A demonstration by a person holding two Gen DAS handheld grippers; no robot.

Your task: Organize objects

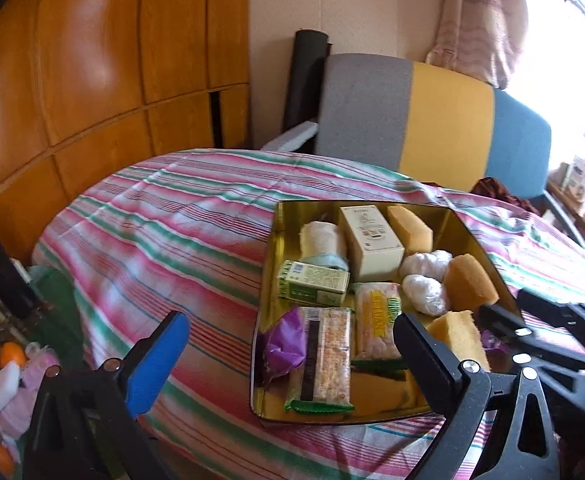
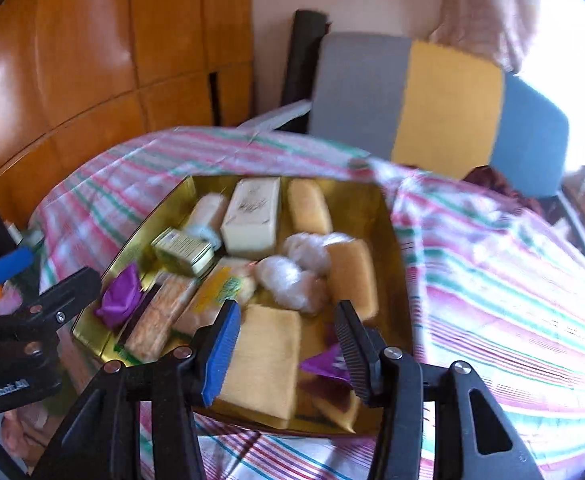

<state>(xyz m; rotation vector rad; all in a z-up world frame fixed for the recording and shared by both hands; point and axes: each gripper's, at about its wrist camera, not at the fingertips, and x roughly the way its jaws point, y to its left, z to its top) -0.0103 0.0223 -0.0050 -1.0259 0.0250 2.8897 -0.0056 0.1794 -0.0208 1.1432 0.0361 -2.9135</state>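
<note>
Striped bedding [image 2: 492,264] carries everything. Right gripper [image 2: 288,356], fingers partly apart and clamped on nothing, hangs over the yellow sponge [image 2: 264,360] at lower centre, whose long axis runs up-frame between them (nearer this hand). Beyond lies the gold tin [image 2: 396,240]. Left gripper [image 1: 288,356], fingers wide apart and empty, sits off the tin's lower-left corner.

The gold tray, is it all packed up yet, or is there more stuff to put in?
Nearly, it seems. The gold tray on the striped cloth already holds boxes, sponges, snack packs and white bundles. Nothing is in hand: the left gripper is wide open, and the right gripper is open above a sponge. No loose items show on the cloth, so little seems left.
</note>
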